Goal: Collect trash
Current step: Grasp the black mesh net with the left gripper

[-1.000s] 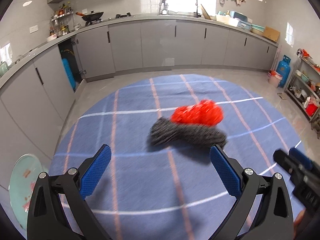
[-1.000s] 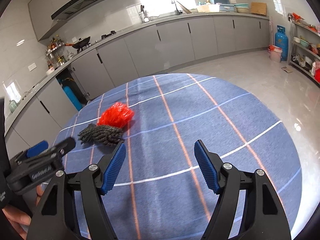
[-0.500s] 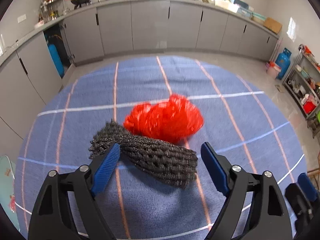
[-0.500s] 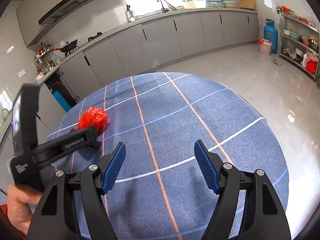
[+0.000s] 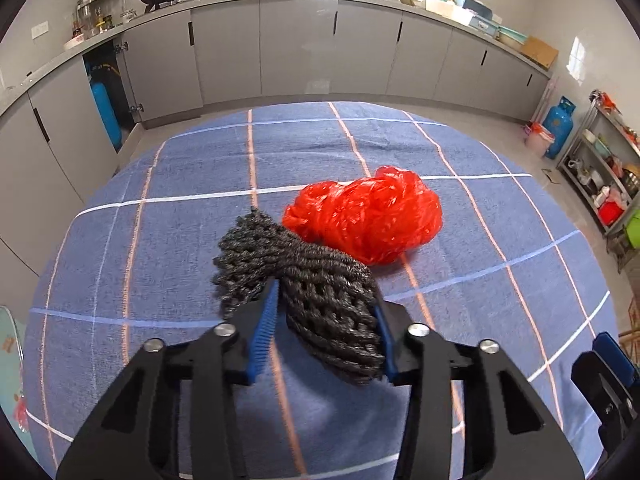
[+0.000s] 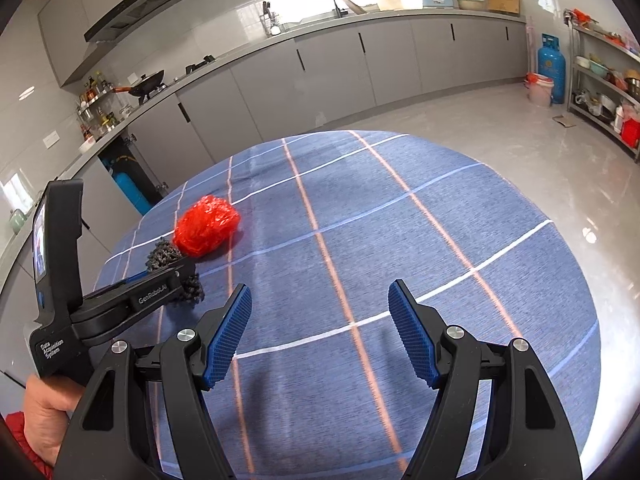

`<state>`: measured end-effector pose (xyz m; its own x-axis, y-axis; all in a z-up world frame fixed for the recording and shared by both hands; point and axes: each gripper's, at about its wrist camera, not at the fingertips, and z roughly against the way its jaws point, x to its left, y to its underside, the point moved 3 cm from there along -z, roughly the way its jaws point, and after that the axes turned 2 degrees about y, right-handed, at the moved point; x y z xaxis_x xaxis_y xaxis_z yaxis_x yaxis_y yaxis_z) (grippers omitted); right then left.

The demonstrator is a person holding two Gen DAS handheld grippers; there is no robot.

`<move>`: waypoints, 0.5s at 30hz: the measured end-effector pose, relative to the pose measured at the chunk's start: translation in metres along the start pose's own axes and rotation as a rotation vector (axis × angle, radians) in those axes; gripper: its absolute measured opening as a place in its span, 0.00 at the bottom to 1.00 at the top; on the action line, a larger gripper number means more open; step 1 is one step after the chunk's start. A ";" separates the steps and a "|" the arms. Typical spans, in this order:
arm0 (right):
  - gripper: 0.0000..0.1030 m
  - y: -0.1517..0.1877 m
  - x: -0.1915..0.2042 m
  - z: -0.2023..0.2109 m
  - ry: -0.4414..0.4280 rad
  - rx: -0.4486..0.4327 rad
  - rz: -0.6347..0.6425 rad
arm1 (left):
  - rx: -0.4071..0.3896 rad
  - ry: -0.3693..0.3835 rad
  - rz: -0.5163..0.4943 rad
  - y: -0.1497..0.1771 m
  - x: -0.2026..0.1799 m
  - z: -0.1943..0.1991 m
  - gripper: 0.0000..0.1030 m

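Observation:
A black foam net sleeve (image 5: 304, 280) lies on the round table with the blue checked cloth (image 5: 180, 184), touching a crumpled red plastic bag (image 5: 366, 220) behind it. My left gripper (image 5: 326, 320) is shut on the near end of the black net, blue pads pressing both sides. In the right wrist view the net (image 6: 168, 258) and red bag (image 6: 206, 226) sit at the left, with the left gripper (image 6: 182, 280) over the net. My right gripper (image 6: 318, 332) is open and empty above the cloth, to the right of both items.
Grey kitchen cabinets (image 5: 300, 48) run behind the table. A blue gas cylinder (image 6: 551, 66) and a metal shelf rack (image 6: 608, 84) stand at the right. A pale green plate (image 5: 10, 360) shows at the left edge. The table's far edge drops to the tiled floor (image 6: 520, 148).
My left gripper has moved forward over the black net and closed from wide open onto its near end. The right gripper has stayed open, shifting only slightly.

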<state>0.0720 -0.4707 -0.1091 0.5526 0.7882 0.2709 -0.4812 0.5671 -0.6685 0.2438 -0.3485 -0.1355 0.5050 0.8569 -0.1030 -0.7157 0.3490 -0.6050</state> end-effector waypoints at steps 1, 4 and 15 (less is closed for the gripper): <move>0.69 0.001 0.002 0.000 -0.005 0.002 -0.001 | 0.003 0.008 -0.001 0.002 0.003 0.002 0.33; 0.69 0.003 0.010 0.000 -0.011 0.005 0.010 | 0.013 0.026 0.007 0.009 0.013 0.006 0.30; 0.69 0.012 0.039 -0.007 -0.040 0.023 0.035 | 0.007 0.028 -0.015 0.036 0.062 0.037 0.29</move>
<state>0.0920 -0.4345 -0.1112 0.5079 0.8162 0.2756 -0.5157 0.5443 -0.6617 0.2316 -0.2692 -0.1344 0.5289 0.8407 -0.1164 -0.7111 0.3641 -0.6014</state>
